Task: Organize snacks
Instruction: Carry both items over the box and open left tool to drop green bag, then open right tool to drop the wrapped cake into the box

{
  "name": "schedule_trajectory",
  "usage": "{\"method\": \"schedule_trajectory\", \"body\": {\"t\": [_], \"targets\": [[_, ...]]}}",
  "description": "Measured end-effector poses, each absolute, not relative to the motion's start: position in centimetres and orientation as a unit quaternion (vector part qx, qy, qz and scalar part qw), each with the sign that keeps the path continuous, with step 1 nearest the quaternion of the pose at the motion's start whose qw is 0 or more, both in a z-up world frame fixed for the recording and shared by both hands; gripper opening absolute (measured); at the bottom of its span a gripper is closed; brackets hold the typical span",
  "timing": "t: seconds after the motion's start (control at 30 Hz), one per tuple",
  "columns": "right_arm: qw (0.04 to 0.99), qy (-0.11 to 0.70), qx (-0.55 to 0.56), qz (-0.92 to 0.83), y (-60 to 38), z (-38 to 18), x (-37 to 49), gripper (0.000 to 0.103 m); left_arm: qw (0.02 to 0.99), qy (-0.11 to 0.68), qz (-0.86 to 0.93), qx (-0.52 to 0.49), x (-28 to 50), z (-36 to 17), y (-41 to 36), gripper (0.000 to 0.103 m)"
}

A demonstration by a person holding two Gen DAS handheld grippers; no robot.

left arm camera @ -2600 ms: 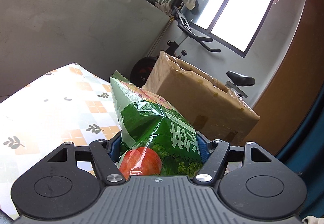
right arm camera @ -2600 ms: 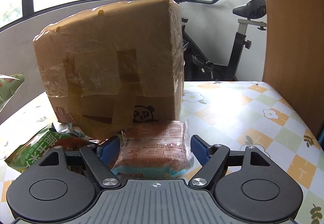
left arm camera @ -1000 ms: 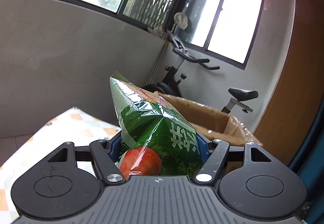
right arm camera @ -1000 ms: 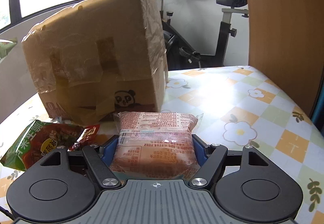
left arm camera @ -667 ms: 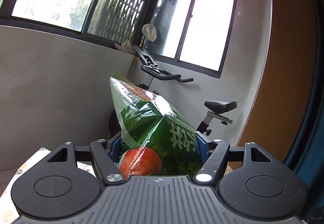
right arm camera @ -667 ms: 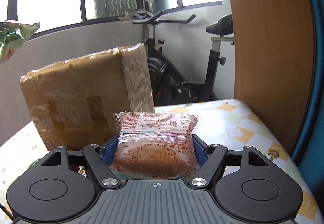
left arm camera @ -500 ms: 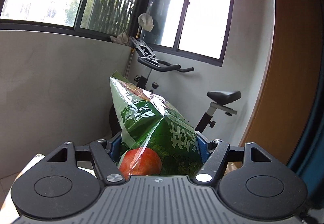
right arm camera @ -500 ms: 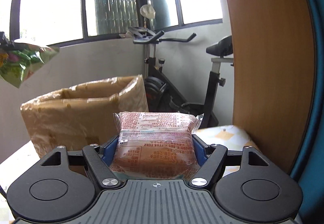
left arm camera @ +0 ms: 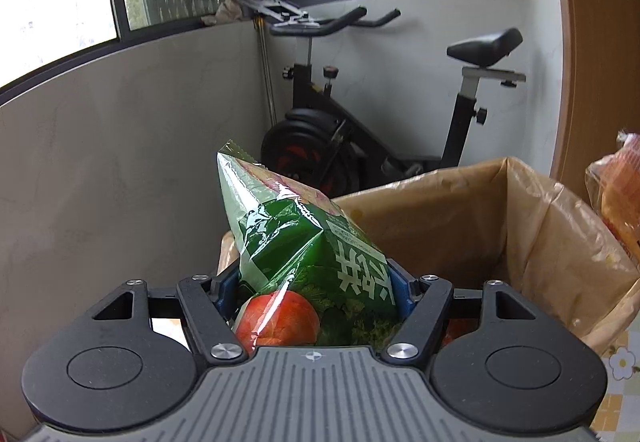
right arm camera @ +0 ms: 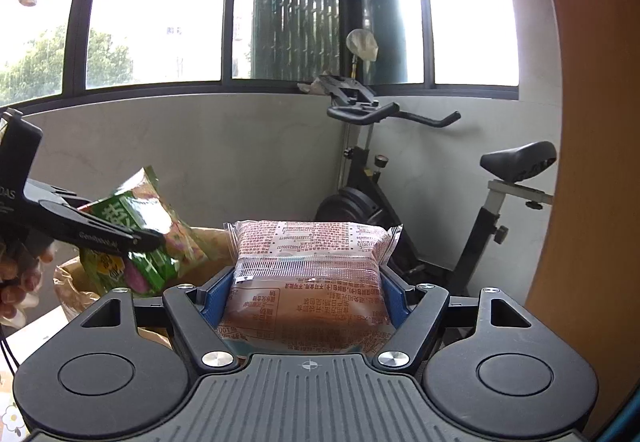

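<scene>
Now left gripper (left arm camera: 312, 290) jaws clamp the green bag (left arm camera: 304, 238); right gripper (right arm camera: 308, 298) jaws clamp the orange packet (right arm camera: 308, 274).

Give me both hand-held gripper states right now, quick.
Left hand-held gripper: closed on the green snack bag.
Right hand-held gripper: closed on the orange snack pack.

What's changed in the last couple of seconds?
The right gripper closed on the bun pack and lifted it off the table. Both grippers rose; the box now shows its open top. The left gripper still holds the green bag.
</scene>
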State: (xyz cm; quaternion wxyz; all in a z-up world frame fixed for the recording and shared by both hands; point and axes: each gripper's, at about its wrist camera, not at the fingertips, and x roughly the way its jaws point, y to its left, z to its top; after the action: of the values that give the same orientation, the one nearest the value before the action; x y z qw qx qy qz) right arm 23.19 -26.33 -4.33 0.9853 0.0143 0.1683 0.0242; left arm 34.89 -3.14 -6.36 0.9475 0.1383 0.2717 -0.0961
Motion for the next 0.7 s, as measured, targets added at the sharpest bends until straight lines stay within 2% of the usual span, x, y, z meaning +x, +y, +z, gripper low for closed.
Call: {"method": "schedule_trajectory", "body": {"t": [0.27,0.4,0.7], "targets": [[0.978,0.204,0.012,0.043,-23.4,-5.0,26.5,0.070,0.939,0.304,-0.118,0.108,35.9,-6.7,-1.5,0.076],[0.977,0.211,0.014,0.040,-22.9,-5.4,27.6,0.070,0.942,0.291,-0.121,0.111,35.2,-6.4,-1.3,0.085],[0.973,0.226,0.035,0.035,-21.5,-6.7,29.5,0.071,0.955,0.271,-0.105,0.061,34.1,-5.4,0.1,0.086]]}}
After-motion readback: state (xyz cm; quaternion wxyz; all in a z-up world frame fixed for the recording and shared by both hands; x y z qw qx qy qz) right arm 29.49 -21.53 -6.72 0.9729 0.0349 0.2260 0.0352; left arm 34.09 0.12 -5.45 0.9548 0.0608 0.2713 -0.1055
